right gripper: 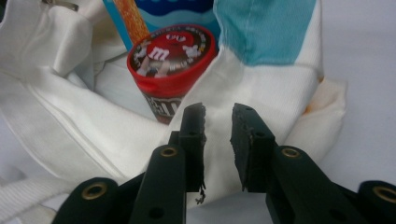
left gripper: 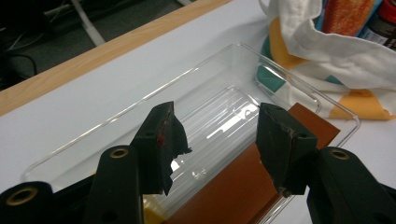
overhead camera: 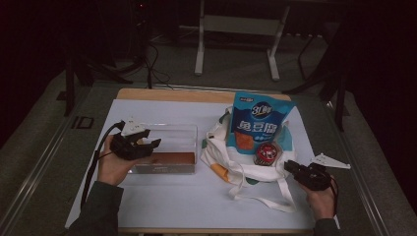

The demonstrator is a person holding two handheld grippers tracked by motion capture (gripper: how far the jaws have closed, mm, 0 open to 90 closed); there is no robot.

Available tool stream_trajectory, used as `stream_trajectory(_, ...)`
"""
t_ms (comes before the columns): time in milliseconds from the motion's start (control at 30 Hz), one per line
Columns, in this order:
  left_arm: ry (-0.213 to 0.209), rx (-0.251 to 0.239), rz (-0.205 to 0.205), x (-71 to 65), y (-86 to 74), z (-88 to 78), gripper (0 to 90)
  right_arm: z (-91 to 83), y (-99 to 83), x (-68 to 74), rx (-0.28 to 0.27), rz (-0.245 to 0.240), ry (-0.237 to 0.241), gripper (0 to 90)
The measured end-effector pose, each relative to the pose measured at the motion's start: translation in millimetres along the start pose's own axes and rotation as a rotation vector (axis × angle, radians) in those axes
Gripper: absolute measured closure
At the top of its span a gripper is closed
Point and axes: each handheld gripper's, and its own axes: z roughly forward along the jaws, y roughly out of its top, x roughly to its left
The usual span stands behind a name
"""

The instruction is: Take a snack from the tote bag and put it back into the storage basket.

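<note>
Looks like bag packing, roughly halfway. The blue snack pouch and red candy tub already sit in the white tote bag on the desk. The brown box is still in the clear tray. Left gripper hovers over it, fingers half-wide, holding nothing. Right gripper fingers narrow at the bag's edge, not gripping it yet.

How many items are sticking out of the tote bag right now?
2: a blue snack pouch standing at the back of the tote bag, and a red-lidded candy tub in front of it. More may be hidden inside.
</note>
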Motion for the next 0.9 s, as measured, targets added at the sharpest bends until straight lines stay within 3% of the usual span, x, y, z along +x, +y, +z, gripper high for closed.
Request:
stream_trajectory(333,-0.057,-0.001,0.01,-13.7,-2.9,12.2,50.2,2.4,22.4,5.5,0.004,-0.061,0.003,76.4)
stream_trajectory(667,-0.102,-0.01,0.039,-22.0,-6.4,13.3,51.9,5.9,47.6,12.0,0.011,-0.113,0.007,74.2)
stream_trajectory(900,-0.128,-0.012,0.027,-23.2,-8.2,16.4,51.8,14.0,61.9,11.3,0.034,-0.132,0.001,72.8)
